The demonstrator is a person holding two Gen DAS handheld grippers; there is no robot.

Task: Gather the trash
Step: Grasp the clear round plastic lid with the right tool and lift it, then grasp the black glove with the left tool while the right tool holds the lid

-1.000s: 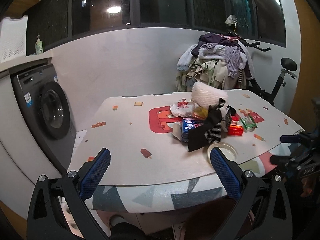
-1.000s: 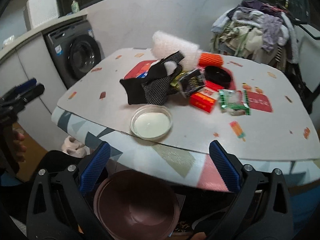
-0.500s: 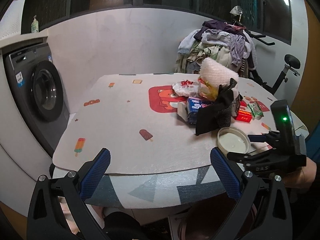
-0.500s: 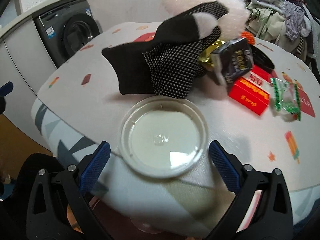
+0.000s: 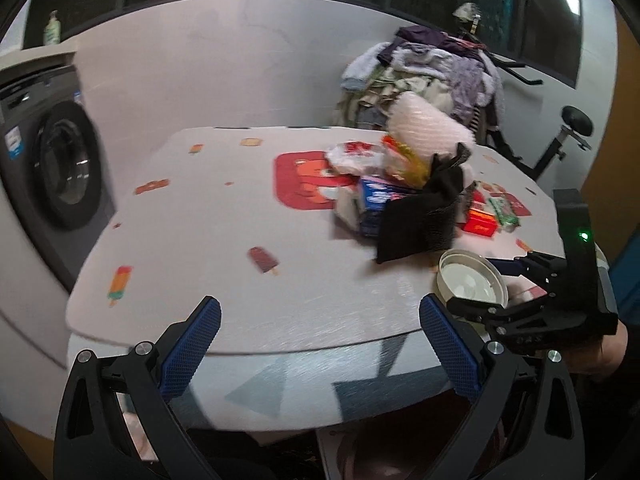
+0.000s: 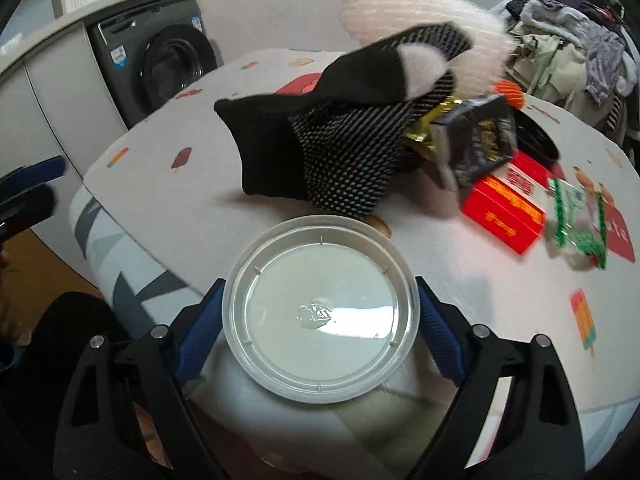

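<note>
A round translucent plastic lid (image 6: 320, 316) lies at the near edge of the table (image 5: 200, 220), partly past it. My right gripper (image 6: 320, 292) straddles the lid. Its jaws are closing, and both blue pads meet the rim on either side. In the left wrist view the same lid (image 5: 470, 280) sits between the fingers of the right gripper (image 5: 480, 286). Behind it lies a trash heap: a black dotted sock (image 6: 280, 152), bubble wrap (image 6: 400, 12), a dark box (image 6: 480, 140), a red box (image 6: 504, 208) and a green wrapper (image 6: 576, 220). My left gripper (image 5: 320, 344) hangs open before the table's front edge, holding nothing.
A washing machine (image 5: 52, 168) stands to the left of the table. A pile of clothes (image 5: 432, 72) on an exercise bike rises behind the table at the right. A black bowl (image 6: 536, 144) sits behind the red box.
The right gripper dropped toward the table edge and closed in on the lid, jaws narrowing to its rim. The left gripper moved down and nearer the table, staying open.
</note>
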